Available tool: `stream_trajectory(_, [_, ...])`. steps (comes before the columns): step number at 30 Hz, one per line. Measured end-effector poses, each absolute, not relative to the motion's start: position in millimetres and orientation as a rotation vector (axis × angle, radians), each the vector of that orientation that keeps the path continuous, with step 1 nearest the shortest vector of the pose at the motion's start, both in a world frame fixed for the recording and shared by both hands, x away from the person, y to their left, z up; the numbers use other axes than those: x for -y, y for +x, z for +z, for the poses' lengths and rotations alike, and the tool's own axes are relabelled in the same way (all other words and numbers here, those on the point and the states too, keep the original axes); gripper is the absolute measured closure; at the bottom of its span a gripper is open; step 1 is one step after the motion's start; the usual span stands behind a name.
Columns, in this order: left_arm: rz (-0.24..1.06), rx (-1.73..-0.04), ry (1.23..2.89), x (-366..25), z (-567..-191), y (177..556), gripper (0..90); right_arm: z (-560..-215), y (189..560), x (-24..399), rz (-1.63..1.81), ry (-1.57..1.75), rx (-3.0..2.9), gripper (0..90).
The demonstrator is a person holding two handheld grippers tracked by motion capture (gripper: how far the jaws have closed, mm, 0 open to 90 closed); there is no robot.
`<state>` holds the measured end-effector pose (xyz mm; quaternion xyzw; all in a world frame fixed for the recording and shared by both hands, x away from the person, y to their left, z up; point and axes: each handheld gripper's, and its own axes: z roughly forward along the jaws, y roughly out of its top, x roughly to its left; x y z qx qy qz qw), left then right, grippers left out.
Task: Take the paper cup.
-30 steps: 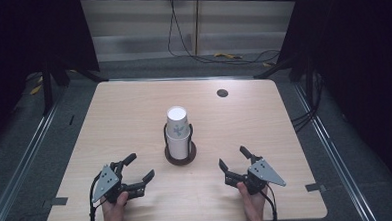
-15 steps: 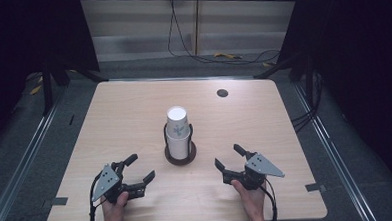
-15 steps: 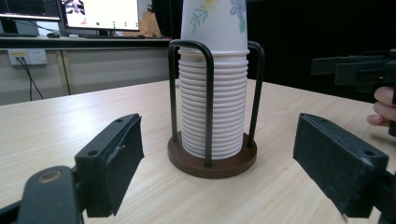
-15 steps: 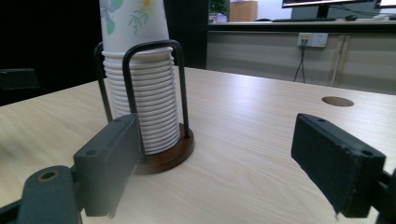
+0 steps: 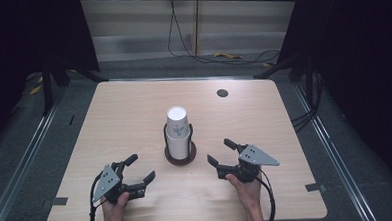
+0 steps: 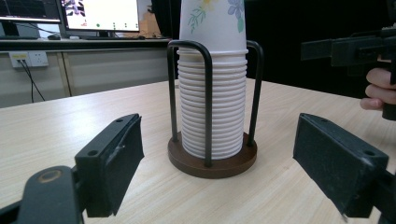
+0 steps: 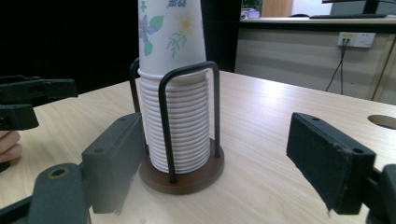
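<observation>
High view: a stack of floral paper cups (image 5: 178,131) stands in a wire holder with a round wooden base (image 5: 180,154) mid-table, between both grippers; left gripper (image 5: 137,169) gapes wide and empty; right gripper (image 5: 221,152), jaws just narrowing but still apart, grips nothing; approach stage, I judge; next, one must rise to the top cup; pale wood tabletop (image 5: 124,113), dark curtained surroundings.
</observation>
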<state>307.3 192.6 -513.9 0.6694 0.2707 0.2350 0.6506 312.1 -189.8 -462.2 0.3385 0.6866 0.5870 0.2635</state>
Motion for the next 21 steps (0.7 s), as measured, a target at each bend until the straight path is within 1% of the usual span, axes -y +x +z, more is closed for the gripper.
stream_trajectory(21, [0.530, -0.609, 1.519, -193, -514, 307, 16.1, -425, 345, 172, 1.639, 0.859, -2.014, 24.5])
